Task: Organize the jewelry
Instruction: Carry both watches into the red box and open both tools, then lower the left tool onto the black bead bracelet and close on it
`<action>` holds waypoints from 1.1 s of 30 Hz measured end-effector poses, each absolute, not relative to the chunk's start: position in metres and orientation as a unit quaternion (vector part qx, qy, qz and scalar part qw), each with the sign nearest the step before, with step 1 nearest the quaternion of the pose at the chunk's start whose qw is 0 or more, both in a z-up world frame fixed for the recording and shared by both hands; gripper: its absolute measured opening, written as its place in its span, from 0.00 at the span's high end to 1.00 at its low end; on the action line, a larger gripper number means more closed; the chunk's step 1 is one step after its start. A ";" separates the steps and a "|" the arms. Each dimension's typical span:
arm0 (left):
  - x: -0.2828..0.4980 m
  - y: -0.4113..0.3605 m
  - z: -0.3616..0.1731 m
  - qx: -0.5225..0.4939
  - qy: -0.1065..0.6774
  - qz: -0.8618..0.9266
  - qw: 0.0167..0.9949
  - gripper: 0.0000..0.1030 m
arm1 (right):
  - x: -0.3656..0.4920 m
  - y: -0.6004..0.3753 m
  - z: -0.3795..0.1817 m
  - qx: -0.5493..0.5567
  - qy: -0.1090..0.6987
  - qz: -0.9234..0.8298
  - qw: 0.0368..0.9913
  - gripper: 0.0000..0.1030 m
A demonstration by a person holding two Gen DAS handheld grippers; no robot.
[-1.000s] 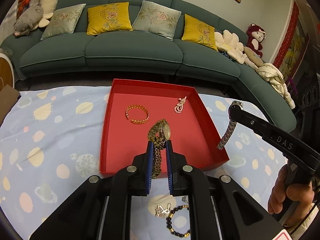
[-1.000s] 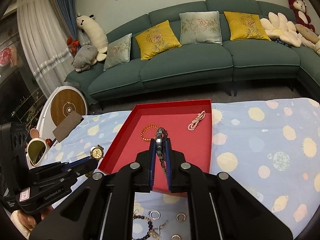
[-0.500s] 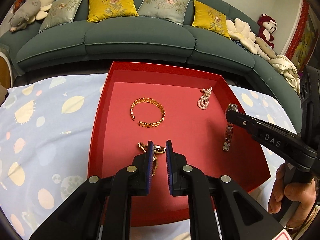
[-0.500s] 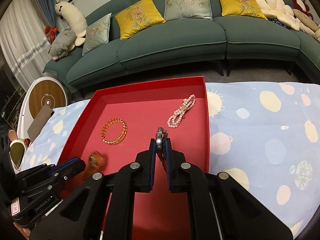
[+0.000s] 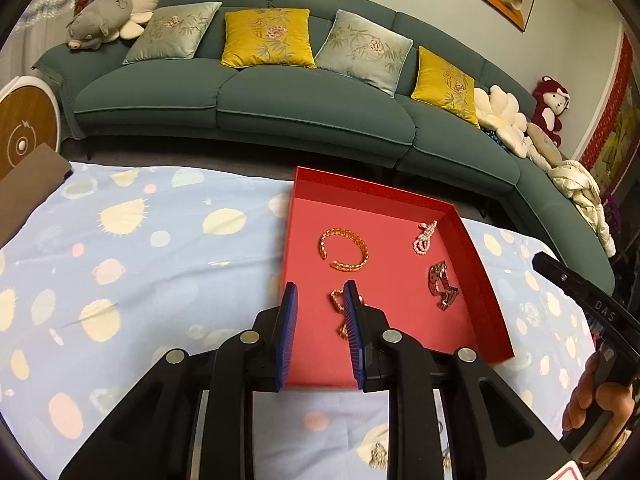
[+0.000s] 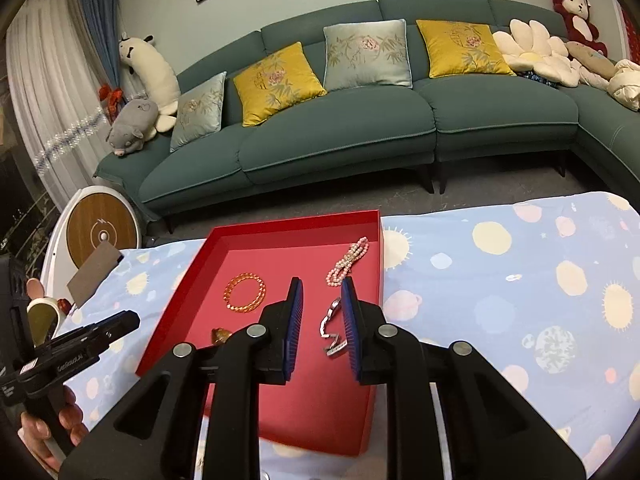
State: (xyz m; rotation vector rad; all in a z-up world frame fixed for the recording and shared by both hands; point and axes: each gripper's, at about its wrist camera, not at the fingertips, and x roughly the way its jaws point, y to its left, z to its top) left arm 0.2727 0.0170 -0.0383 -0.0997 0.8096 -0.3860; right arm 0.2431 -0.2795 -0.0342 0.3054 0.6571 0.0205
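Note:
A red tray (image 5: 486, 280) (image 6: 180, 300) lies on the blue patterned cloth. In it lie a gold bangle (image 5: 344, 249) (image 6: 245, 298), a pink pearl bracelet (image 5: 425, 237) (image 6: 347, 261), a silver watch (image 5: 442, 285) (image 6: 332, 330) and a gold watch (image 5: 340, 311) (image 6: 221, 335). My left gripper (image 5: 320, 296) is open and empty above the tray's near left part, the gold watch lying by its right finger. My right gripper (image 6: 320, 292) is open and empty above the silver watch.
A green sofa (image 5: 280, 92) with cushions and plush toys stands behind the table. Loose small jewelry (image 5: 378, 454) lies on the cloth near the front edge. A round white-and-wood device (image 6: 98, 232) stands at the left.
Both grippers have opened and let go of their watches, which now lie in the tray. Both grippers have pulled back and up from the tray.

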 end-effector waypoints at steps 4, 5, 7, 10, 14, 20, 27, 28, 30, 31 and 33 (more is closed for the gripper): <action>0.231 0.041 -0.036 -0.044 0.391 -0.189 0.900 0.79 | 0.187 -0.270 -0.024 0.135 0.318 0.015 0.938 0.76; 0.221 0.046 -0.039 -0.046 0.396 -0.190 0.897 0.79 | 0.171 -0.268 -0.026 0.134 0.322 0.014 0.937 0.75; 0.203 0.052 -0.045 -0.054 0.407 -0.195 0.891 0.79 | 0.147 -0.266 -0.031 0.132 0.330 0.012 0.935 0.74; 0.177 0.049 -0.056 -0.056 0.424 -0.205 0.880 0.79 | 0.112 -0.260 -0.046 0.138 0.348 0.011 0.927 0.74; 0.153 0.026 -0.076 -0.060 0.453 -0.229 0.859 0.79 | 0.078 -0.251 -0.065 0.145 0.369 0.010 0.918 0.73; 0.141 -0.019 -0.101 -0.047 0.476 -0.241 0.844 0.79 | 0.052 -0.233 -0.089 0.144 0.393 0.014 0.908 0.73; 0.155 -0.045 -0.127 -0.024 0.479 -0.215 0.851 0.79 | 0.046 -0.231 -0.098 0.145 0.395 0.015 0.907 0.66; 0.155 -0.048 -0.127 -0.015 0.475 -0.213 0.853 0.79 | 0.046 -0.232 -0.100 0.148 0.396 0.015 0.906 0.66; 0.154 -0.052 -0.128 0.002 0.465 -0.212 0.860 0.82 | 0.047 -0.233 -0.102 0.153 0.398 0.015 0.905 0.66; 0.154 -0.054 -0.129 0.009 0.461 -0.210 0.862 0.87 | 0.047 -0.233 -0.103 0.154 0.399 0.015 0.904 0.66; 0.154 -0.054 -0.130 0.012 0.459 -0.217 0.861 0.94 | 0.049 -0.234 -0.105 0.157 0.401 0.015 0.902 0.66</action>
